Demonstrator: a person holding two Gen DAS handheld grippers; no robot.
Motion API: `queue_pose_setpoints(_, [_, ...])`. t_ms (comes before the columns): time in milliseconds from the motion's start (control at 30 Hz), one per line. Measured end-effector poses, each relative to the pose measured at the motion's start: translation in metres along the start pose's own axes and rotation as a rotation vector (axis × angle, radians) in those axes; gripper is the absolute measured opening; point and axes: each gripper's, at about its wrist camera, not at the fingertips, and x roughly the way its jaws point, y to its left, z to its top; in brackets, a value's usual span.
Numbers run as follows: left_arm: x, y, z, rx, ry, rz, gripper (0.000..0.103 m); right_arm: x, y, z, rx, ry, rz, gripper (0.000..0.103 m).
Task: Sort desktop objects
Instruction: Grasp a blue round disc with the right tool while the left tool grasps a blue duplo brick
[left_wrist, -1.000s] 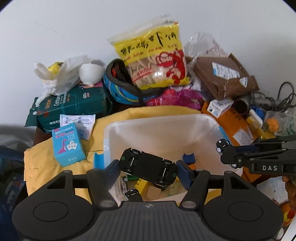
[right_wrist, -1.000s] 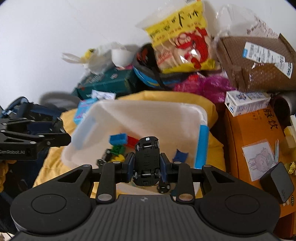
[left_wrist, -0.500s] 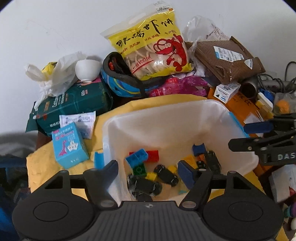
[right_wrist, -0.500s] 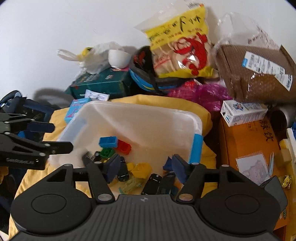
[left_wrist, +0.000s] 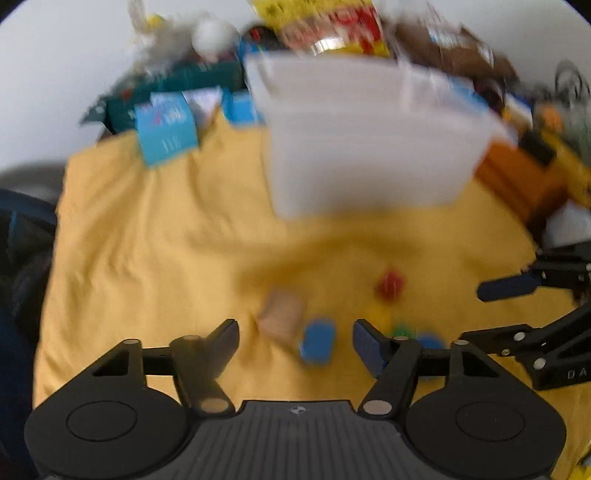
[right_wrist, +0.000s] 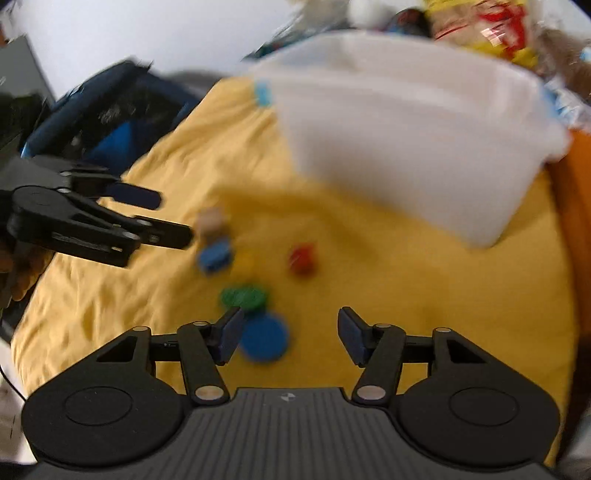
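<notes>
Both views are smeared with motion blur, and the scene has changed a good deal from 0.5 s ago: then the 2 grippers hung over the bin's open top with its toys in sight, now they look down across the yellow cloth (left_wrist: 155, 236) with the bin farther off. The cloth fills most of each view, rumpled and spread under everything. The white plastic bin (left_wrist: 369, 140) stands at the cloth's far side, seen from its outer wall, so its contents are hidden; the yellow snack bag (left_wrist: 332, 29) and brown parcel (left_wrist: 454, 48) behind it have slid to the top edge. A light blue box (left_wrist: 166, 133) lies left of the bin on the cloth. The left gripper (left_wrist: 294, 336) is spread wide with nothing between its fingers, as it was 0.5 s ago; the right gripper (right_wrist: 290, 334) is likewise wide apart and empty. On the cloth near them are small toys that no earlier view showed: a blue disc (right_wrist: 264, 339) just beside the right gripper's left finger, a green piece (right_wrist: 243, 297) touching the disc's far edge, a blue block (left_wrist: 317, 341) between the left gripper's fingers, a tan block (left_wrist: 282, 314) just beyond it, and a red block (left_wrist: 388, 284) apart to the right.
</notes>
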Motion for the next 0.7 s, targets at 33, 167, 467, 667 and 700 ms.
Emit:
queue_pose_setpoints(33, [0.006, -0.003, -0.005, 0.020, 0.010, 0.000, 0.068, 0.005, 0.005, -0.003, -0.007, 0.004, 0.000, 0.059])
queue_pose_setpoints(167, [0.026, -0.005, -0.009, 0.018, 0.032, 0.014, 0.065, 0.020, 0.013, -0.006, -0.002, 0.010, -0.005, 0.059])
queue_pose_setpoints(467, [0.044, -0.011, -0.003, 0.026, 0.023, -0.016, 0.035, 0.032, 0.011, -0.008, -0.024, 0.029, -0.025, 0.043])
queue_pose_setpoints(667, [0.035, -0.011, -0.009, 0.039, 0.006, -0.027, 0.028, 0.011, -0.001, -0.018, 0.005, 0.006, -0.013, 0.043])
queue_pose_setpoints(700, [0.030, -0.010, -0.010, 0.037, -0.001, -0.030, 0.028, 0.006, -0.004, -0.020, 0.016, -0.001, -0.013, 0.043])
